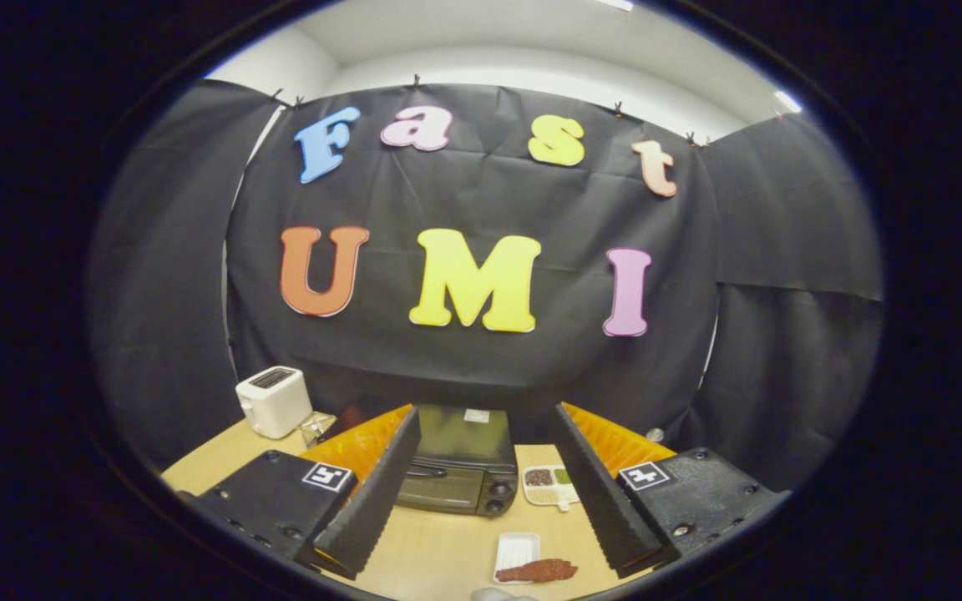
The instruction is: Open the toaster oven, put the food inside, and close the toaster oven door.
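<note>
One white toaster point(274, 401) at table point(439, 551) far-left corner. One toaster oven point(458, 462) mid-back edge, door shut, beyond spread fingers. Gripper point(481, 492) wide open, holding nothing. One divided snack tray point(549, 485), one white tray point(516, 553), one reddish food piece point(538, 571) near front edge. Best approach: hook door handle squarely, pull down slow.

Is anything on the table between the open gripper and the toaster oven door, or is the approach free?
Nothing visible blocks it. The gripper is open, holding nothing, and the oven sits just ahead between its fingers, door shut. Bare table lies between. The food on its tray lies off to one side, nearer the gripper.
</note>
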Demonstrator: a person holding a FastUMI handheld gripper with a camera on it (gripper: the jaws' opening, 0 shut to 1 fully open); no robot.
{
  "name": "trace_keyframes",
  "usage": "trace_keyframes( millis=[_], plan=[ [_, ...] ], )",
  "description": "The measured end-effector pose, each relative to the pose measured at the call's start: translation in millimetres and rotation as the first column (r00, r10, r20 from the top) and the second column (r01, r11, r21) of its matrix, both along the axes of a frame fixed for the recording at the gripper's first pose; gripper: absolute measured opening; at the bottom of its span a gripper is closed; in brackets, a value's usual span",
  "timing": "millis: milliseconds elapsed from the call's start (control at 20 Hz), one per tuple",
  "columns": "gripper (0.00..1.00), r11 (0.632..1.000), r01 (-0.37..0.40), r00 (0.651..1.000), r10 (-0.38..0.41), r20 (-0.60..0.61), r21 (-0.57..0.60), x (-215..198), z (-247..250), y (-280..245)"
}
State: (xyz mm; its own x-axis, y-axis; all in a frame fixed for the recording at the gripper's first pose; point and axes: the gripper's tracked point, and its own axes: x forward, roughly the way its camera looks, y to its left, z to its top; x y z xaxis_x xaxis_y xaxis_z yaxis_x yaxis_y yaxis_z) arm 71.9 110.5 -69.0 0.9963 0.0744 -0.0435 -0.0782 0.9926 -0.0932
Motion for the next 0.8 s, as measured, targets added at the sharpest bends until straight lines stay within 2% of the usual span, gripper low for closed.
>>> trace_keyframes(
  millis=[250,450,650,800],
  plan=[
    [1.00,0.997,-0.067,0.995,0.069,-0.067,0.027,62,-61,63],
    [1.00,0.995,-0.084,0.982,0.091,-0.165,0.049,119,-117,97],
    [1.00,0.998,-0.055,0.970,0.057,-0.238,0.015,164,-158,104],
    [1.00,1.000,-0.023,0.956,0.020,-0.293,-0.007,173,-180,98]
  ],
)
